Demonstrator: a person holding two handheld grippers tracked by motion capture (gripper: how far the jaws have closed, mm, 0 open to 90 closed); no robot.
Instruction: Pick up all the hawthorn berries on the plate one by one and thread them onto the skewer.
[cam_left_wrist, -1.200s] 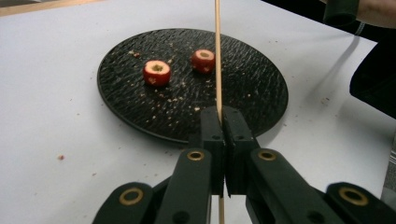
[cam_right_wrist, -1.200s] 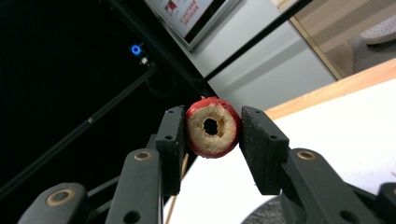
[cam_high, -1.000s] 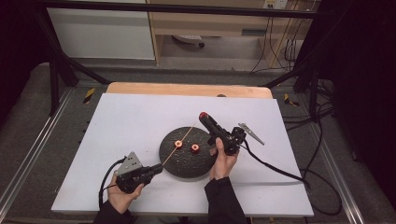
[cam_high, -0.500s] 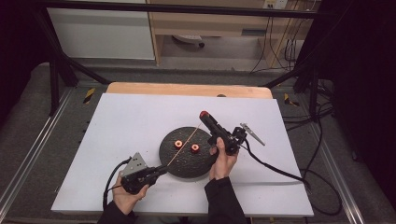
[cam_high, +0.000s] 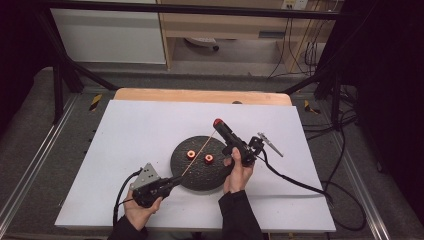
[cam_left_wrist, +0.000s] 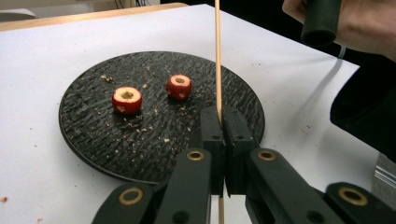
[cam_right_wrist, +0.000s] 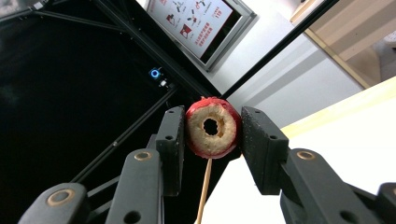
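Red cored fruit (cam_right_wrist: 213, 127) clamped between right gripper (cam_high: 219, 124) jaws, raised above the table (cam_high: 125, 130), thin skewer (cam_left_wrist: 217, 56) meeting its underside. Left gripper (cam_left_wrist: 223, 122) closed on the skewer's lower end. Two more cored fruits (cam_high: 190, 154) lie on black plate (cam_high: 200, 177), crumbs around.

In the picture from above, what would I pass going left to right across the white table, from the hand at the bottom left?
Left gripper pinching a wooden skewer → red fruit piece on the black plate → second red fruit piece → right gripper holding a third red piece → trailing black cable.
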